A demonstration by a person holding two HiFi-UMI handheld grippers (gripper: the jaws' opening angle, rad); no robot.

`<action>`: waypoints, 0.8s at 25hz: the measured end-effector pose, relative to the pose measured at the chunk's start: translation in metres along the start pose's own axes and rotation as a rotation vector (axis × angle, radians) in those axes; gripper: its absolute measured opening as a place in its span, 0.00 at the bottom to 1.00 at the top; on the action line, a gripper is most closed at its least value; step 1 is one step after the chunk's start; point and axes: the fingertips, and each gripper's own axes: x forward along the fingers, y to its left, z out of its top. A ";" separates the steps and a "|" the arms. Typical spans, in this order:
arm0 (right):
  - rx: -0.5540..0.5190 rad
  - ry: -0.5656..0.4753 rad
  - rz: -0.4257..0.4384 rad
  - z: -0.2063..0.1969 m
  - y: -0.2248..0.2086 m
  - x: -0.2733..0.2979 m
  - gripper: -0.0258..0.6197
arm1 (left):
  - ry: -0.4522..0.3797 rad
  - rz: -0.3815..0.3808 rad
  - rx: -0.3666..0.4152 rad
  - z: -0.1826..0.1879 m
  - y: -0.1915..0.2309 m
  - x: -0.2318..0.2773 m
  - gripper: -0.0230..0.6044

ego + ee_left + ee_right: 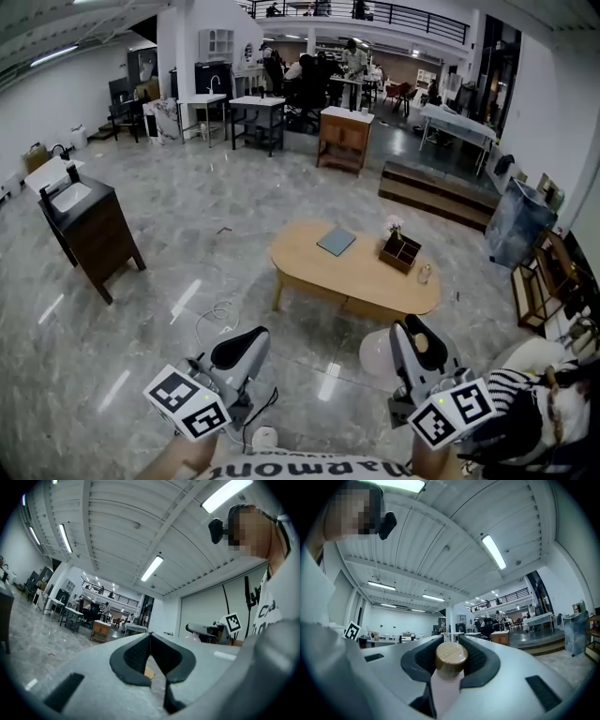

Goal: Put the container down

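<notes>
Right tongs [419, 345], 5 o'clock: clamped on the wooden cap [451, 657] of the pale container [448, 691]. Long axis steep, cap uppermost, body hanging beneath the pads, off the floor [187, 216]. Left tongs [239, 352], 7 o'clock: closed together, nothing between. Oval table [309, 262], 12 o'clock, well apart.

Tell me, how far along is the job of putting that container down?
Done: the container with its wooden lid is already picked up. In hand: the right gripper has its jaws closed on it, above the floor; the left gripper is shut and empty. Left: setting it down and letting go, perhaps on the oval table some way ahead.
</notes>
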 end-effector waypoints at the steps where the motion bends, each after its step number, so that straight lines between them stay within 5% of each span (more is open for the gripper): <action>1: -0.002 0.000 -0.003 0.000 0.000 0.008 0.20 | -0.003 -0.002 -0.002 0.003 0.008 0.003 0.06; 12: -0.005 -0.040 -0.078 0.005 0.004 0.110 0.20 | -0.042 -0.031 0.061 0.057 0.110 0.021 0.06; 20: 0.030 0.003 -0.098 -0.028 0.010 0.159 0.20 | -0.015 0.000 0.002 0.047 0.177 0.023 0.06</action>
